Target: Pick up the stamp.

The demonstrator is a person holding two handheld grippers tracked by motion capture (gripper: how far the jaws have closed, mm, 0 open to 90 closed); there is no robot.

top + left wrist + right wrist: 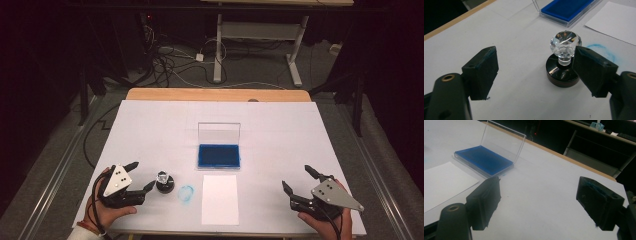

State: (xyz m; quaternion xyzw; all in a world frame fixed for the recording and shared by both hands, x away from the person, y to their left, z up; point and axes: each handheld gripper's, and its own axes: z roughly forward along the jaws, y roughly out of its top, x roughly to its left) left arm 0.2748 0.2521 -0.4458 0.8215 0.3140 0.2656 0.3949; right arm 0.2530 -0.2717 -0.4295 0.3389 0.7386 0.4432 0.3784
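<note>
At the near left of the desk (150, 120), a stamp (165, 182) with a faceted crystal knob and a round black base is standing upright, just left of a blue ring mark (186, 194) on the white surface. The left gripper (140, 176) is sitting wide open and holding nothing, its right jaw just beside the knob in the left gripper view, not gripping it. The right gripper (296, 180) is resting wide open and empty at the near right. A blue ink pad (219, 155) with its clear lid raised is lying mid-desk, a blank sheet of paper (220, 199) in front of it. Step in hand, by judgement: approaching the stamp. Next move calls for centring the jaws about the knob and closing.
</note>
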